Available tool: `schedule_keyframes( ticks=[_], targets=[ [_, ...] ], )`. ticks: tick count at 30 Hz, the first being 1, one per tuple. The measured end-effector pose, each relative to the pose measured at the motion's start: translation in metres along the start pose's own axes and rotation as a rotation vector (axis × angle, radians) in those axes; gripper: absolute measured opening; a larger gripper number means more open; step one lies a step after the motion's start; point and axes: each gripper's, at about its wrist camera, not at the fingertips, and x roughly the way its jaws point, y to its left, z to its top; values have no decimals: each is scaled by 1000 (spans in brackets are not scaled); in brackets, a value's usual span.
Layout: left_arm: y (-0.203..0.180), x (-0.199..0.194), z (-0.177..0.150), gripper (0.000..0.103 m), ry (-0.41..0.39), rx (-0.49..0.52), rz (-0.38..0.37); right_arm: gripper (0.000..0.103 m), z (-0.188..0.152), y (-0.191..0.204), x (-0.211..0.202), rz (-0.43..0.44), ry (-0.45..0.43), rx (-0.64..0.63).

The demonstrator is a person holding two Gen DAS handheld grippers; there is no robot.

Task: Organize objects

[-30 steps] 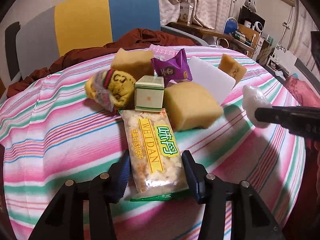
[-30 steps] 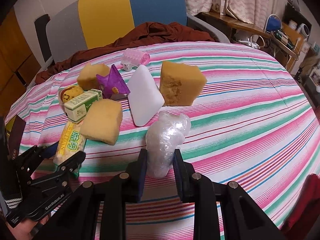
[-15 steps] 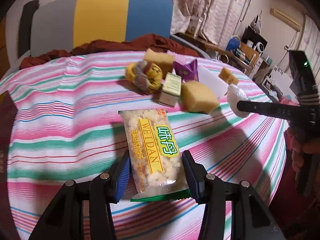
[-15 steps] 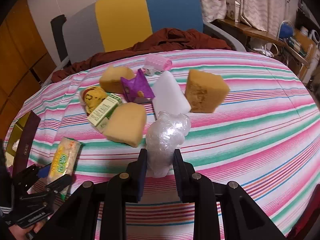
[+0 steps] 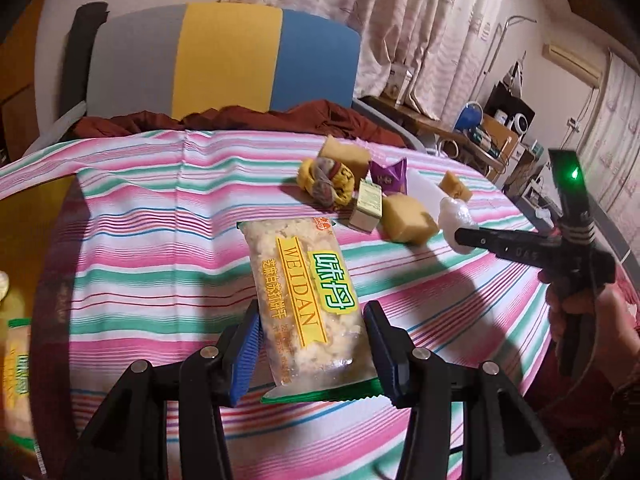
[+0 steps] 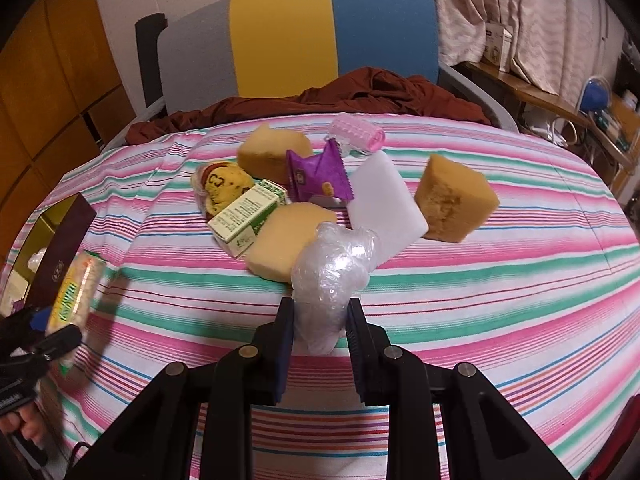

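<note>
Left gripper (image 5: 310, 344) pinching a WEIDAN cracker packet (image 5: 306, 300) by its lower end, jaws part-open at packet width, held above the striped bench (image 5: 140, 240). Right gripper (image 6: 320, 336) clamped on a clear plastic-wrapped bundle (image 6: 332, 276), jaws narrow, lifted over the bench.

Cluster further back on the bench: three yellow sponge blocks (nearest (image 6: 288, 240), right (image 6: 454, 202), far (image 6: 274, 152)), one green-white carton (image 6: 246, 218), one white foam block (image 6: 382, 204), one purple snack sachet (image 6: 318, 174), one yellow wrapped ball (image 6: 222, 186), one pink roller (image 6: 358, 136).

Behind: brown cloth (image 6: 360, 96), tricolour chair back (image 6: 300, 36).
</note>
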Motion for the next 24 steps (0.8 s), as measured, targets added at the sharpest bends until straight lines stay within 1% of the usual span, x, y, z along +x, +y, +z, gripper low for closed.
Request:
schedule_keyframes(
  ticks=[6,11,16,18,21,24],
  targets=[
    [25,-33,3,51,-44,-34,11,26,-2,23,-7,8,-47,-78],
    [59,-61,2,51,-89,-85,54,26,-5,57,-8,28,-14,-149],
    [98,-85,-3,51,-124,-157,92,26,-4,105,-16,110,-19,-194],
    [110,-92,-5,51,-136,-170,112,26,-5,123,-19,138,-24,-215],
    [130,-102,-7,51,-151,-170,164,26,-6,155,-23,196,-30,-235],
    [152,-108,-8,51,-153,-191,189,26,-8,184,-24,248,-31,-244]
  ],
)
